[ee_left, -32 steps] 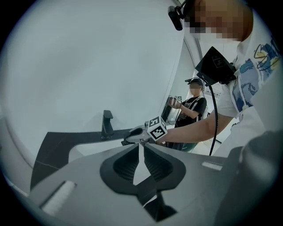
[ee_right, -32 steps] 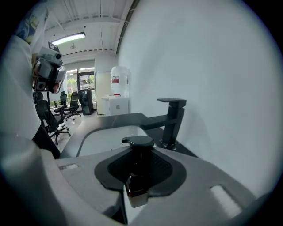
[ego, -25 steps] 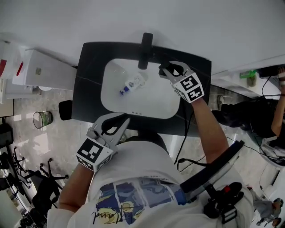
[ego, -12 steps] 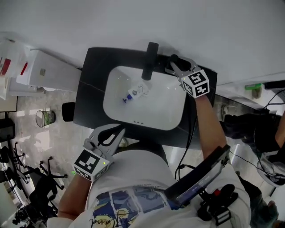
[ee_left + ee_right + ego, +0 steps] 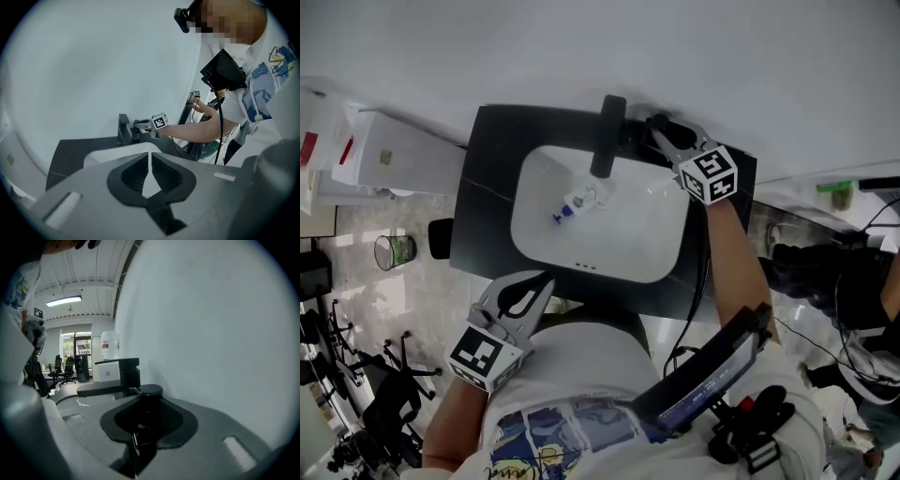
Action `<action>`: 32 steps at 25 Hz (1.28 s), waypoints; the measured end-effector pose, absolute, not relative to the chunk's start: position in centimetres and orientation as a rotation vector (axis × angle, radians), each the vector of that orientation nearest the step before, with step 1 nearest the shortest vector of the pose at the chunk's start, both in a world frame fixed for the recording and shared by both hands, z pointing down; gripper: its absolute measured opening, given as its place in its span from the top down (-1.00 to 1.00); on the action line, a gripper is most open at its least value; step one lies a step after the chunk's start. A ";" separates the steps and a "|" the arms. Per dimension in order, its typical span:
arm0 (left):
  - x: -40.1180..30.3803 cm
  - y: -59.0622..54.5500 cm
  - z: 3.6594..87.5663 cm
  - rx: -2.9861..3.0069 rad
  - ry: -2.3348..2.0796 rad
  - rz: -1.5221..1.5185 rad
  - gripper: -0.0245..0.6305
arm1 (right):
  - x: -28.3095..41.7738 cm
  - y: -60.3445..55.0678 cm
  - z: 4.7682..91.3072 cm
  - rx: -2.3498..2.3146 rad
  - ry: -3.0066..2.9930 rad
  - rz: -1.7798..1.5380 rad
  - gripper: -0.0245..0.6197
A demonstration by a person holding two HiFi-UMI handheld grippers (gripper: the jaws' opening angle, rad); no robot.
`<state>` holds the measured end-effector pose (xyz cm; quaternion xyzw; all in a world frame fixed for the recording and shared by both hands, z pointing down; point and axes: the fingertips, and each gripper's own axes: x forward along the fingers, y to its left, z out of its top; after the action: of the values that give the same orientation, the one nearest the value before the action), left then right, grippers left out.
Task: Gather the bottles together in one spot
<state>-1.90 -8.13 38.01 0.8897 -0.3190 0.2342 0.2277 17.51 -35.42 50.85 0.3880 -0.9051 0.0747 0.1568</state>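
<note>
got right gripper clamped on a black round-capped bottle by the black faucet, left gripper pinched together, clear blue-capped bottle lying in the white sink

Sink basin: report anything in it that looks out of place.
A small bottle with a blue cap lies on its side in the white sink basin, just below the black faucet. It looks toppled rather than standing upright.

Left gripper closed, right gripper on bottle
</note>
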 end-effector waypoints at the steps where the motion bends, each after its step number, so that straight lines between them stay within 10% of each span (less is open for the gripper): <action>1: -1.9 -8.1 38.1 2.452 -0.880 0.645 0.85 | 17.6 -35.4 50.8 1.103 -2.603 0.207 0.68; 32: -0.5 -7.7 37.8 2.496 -0.823 0.589 0.85 | 19.7 -30.9 52.1 1.133 -2.474 0.195 0.32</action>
<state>-0.52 -7.72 37.83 0.9036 -0.2978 0.2131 0.2222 19.72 -30.93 52.06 0.4065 -0.8876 0.0701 0.2052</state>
